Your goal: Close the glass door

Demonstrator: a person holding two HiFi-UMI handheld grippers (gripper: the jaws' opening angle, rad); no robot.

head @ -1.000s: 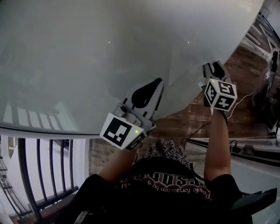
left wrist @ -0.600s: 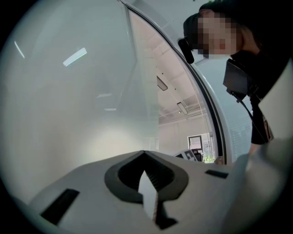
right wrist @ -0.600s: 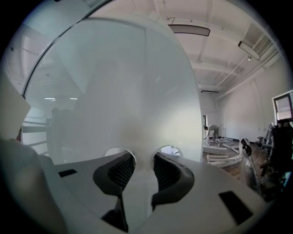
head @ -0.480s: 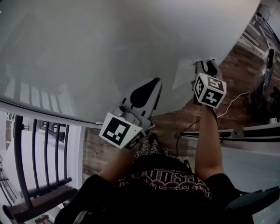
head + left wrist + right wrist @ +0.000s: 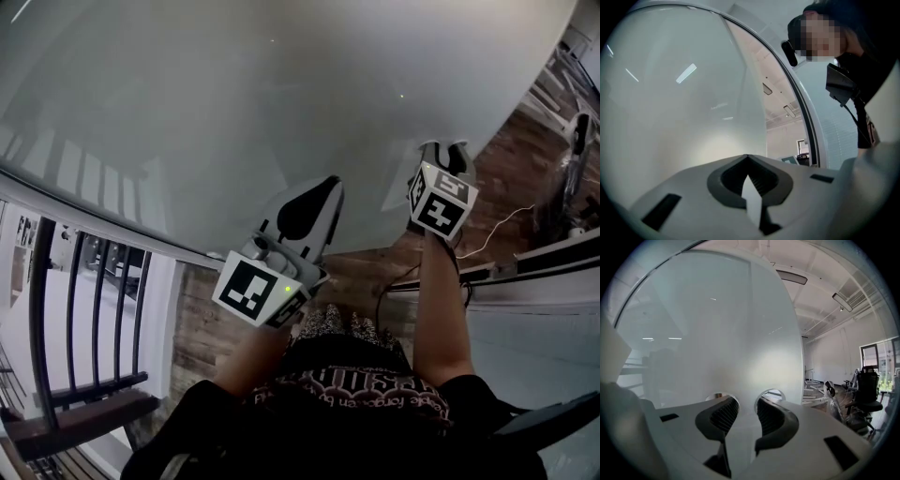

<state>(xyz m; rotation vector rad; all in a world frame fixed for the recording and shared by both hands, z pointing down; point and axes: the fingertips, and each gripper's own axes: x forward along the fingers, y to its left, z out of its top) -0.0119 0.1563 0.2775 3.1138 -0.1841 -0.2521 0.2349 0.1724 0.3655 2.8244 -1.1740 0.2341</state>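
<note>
Evidently I'm mid-push, as I judge it: both tools seem to rest against the frosted glass door point(image 5: 234, 112), which fills the view ahead of me, its lower edge above the floor point(image 5: 366, 262). My left gripper point(image 5: 328, 187) has its jaws together and empty. My right gripper point(image 5: 441, 150) has them apart, nothing between. Next I'd press evenly through both tips until the panel shuts. The pane looks milky, pale grey, mirroring ceiling lights.

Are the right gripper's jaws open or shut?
Open: the right gripper shows a gap between its pads, with only the glass door ahead.
</note>
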